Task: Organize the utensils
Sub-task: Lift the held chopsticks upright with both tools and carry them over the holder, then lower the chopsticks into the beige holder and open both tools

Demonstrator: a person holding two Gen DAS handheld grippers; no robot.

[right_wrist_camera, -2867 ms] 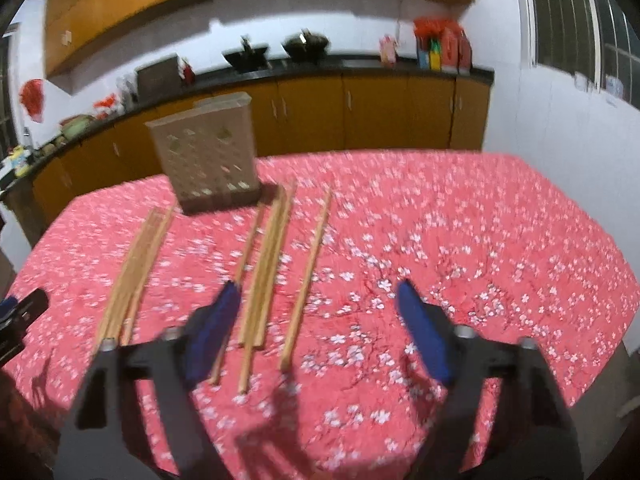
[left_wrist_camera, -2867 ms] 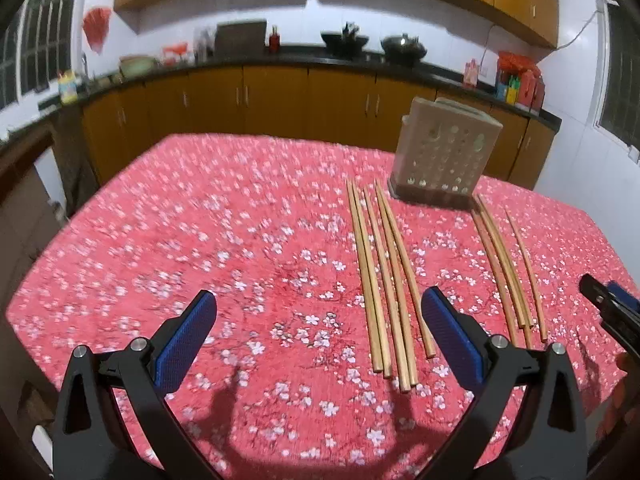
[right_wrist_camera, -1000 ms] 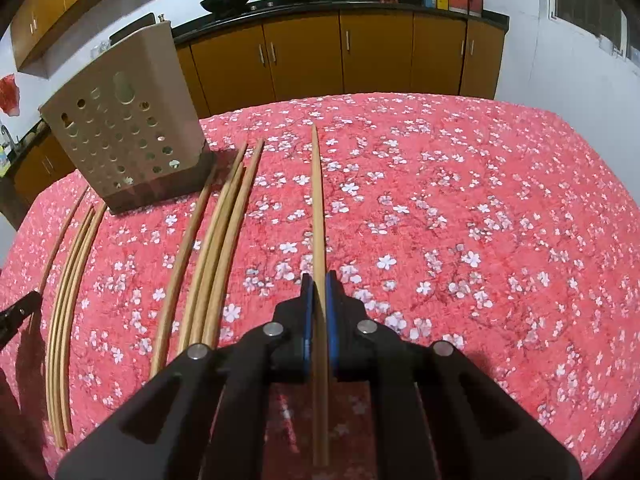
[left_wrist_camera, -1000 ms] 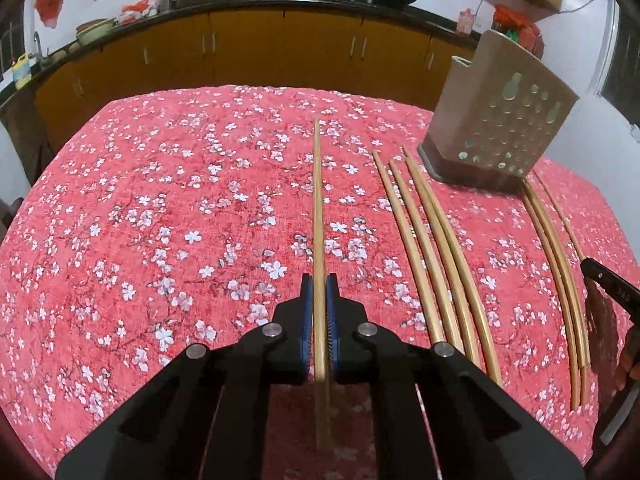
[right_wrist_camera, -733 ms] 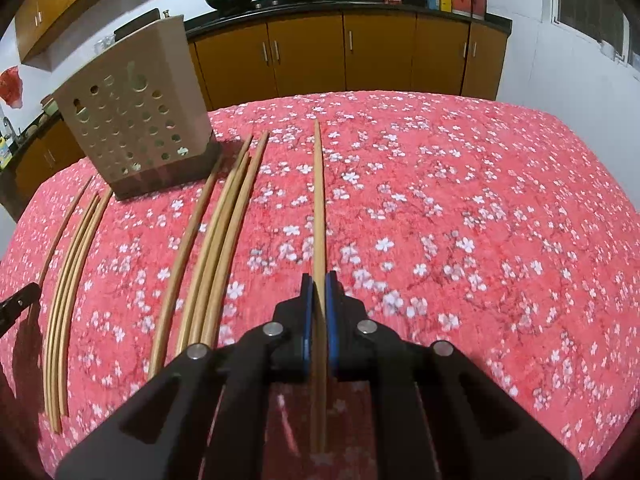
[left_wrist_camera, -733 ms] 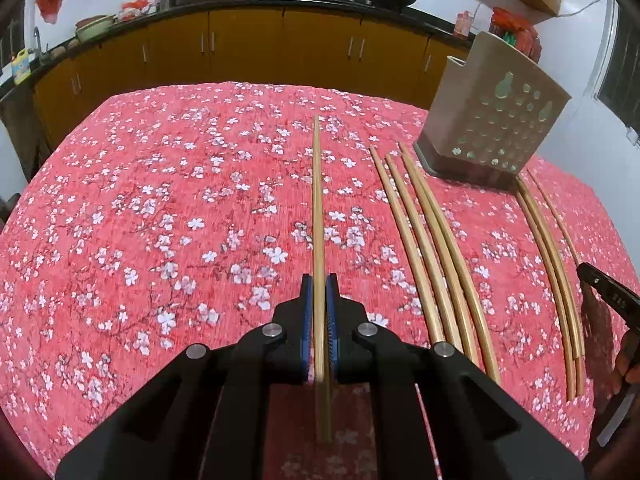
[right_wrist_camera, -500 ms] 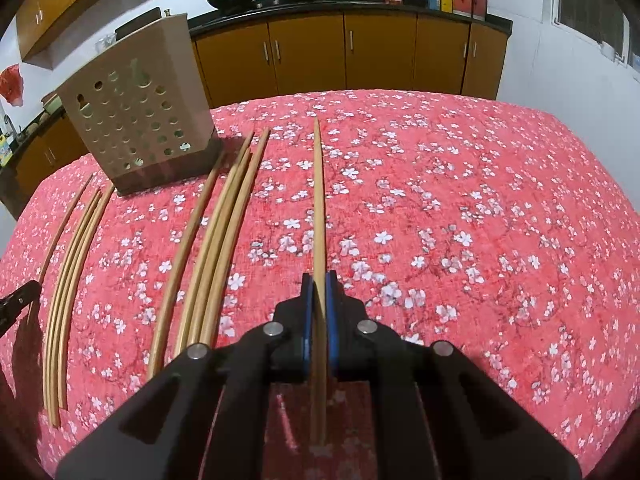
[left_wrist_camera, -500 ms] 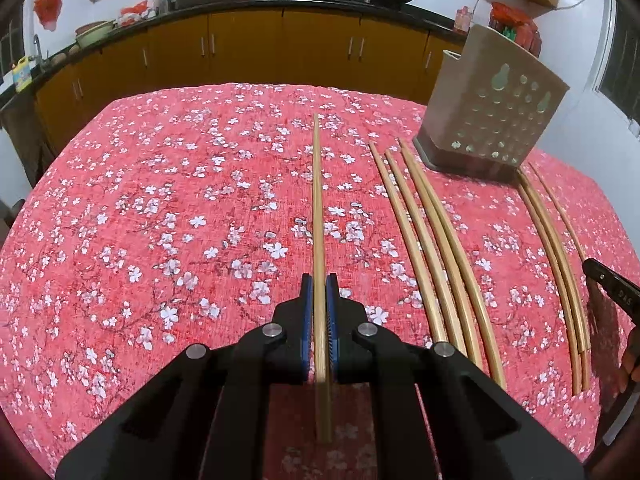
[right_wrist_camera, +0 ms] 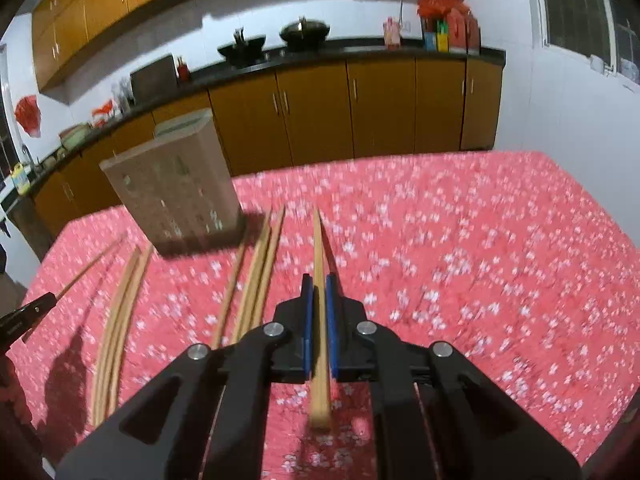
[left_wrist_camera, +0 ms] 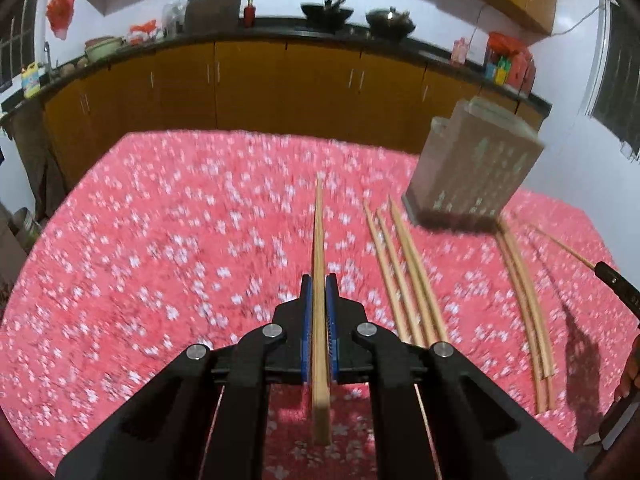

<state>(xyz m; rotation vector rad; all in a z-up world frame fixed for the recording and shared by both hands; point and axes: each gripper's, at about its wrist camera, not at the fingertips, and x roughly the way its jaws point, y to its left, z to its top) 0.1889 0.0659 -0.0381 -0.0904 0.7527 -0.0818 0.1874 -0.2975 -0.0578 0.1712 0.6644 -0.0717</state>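
Each gripper clamped on one bamboo chopstick above the flowered desk

The left gripper (left_wrist_camera: 319, 292) is closed tight on a chopstick (left_wrist_camera: 319, 240), blue pads pressing both sides, the stick running forward past the fingertips and clear of the red floral tablecloth (left_wrist_camera: 160, 260). The right gripper (right_wrist_camera: 319, 292) grips its own chopstick (right_wrist_camera: 319, 248) the same way (its thick end juts back toward the camera). Loose chopsticks remain on the desk: a group of three (left_wrist_camera: 400, 272) just right of the left gripper, and a further bundle (left_wrist_camera: 524, 300) beyond them. The beige perforated utensil holder (right_wrist_camera: 176, 192) stands upright at the far ends of those groups, between the two held sticks; much of the cloth is motion-blurred.
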